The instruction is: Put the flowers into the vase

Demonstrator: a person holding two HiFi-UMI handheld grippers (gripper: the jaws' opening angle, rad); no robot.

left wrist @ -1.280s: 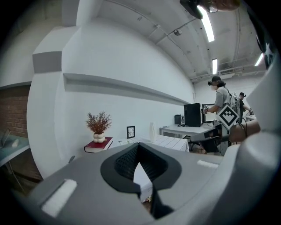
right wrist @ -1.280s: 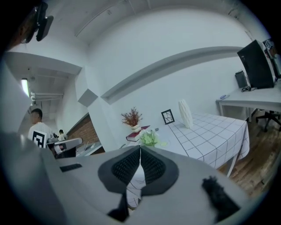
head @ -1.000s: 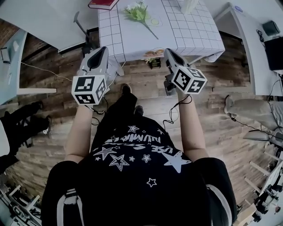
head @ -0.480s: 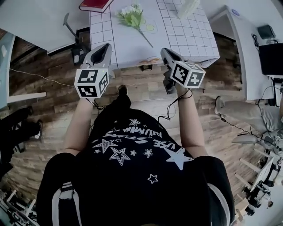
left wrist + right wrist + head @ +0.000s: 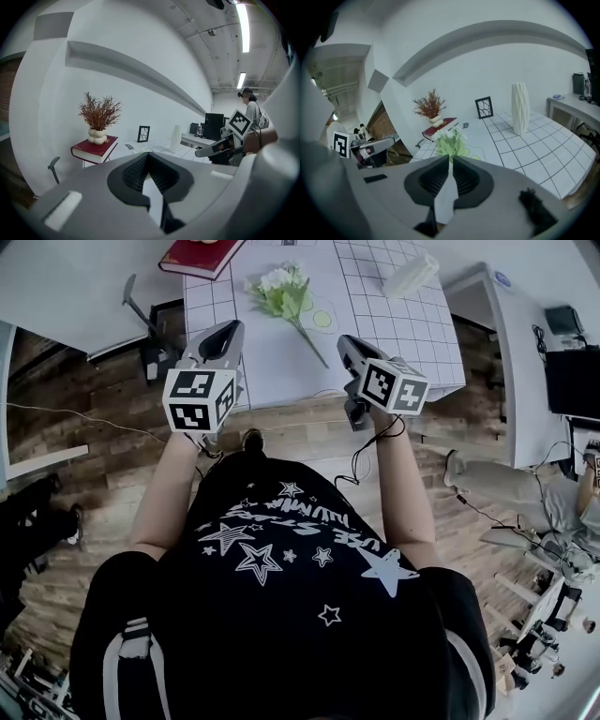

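My left gripper (image 5: pixel 229 331) and right gripper (image 5: pixel 345 341), both closed and empty, hover at the counter's (image 5: pixel 281 371) edge; flowers (image 5: pixel 281 292) lie ahead, vase (image 5: pixel 410 276) beyond.

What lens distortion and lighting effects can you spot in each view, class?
Head view: fisheye bends the table and its grid lines. Left gripper view: round black vignette, and the ceiling light glares white. Right gripper view: the wall ledge bows into an arc; the flowers look sharp.

Table (image 5: pixel 272 357) near edge bare, open lane toward 12 o'clock up to flowers (image 5: pixel 284 292). Vase (image 5: pixel 410 276) stands at 1 o'clock, red book (image 5: pixel 200 253) at 11 o'clock; top between flowers and vase free.
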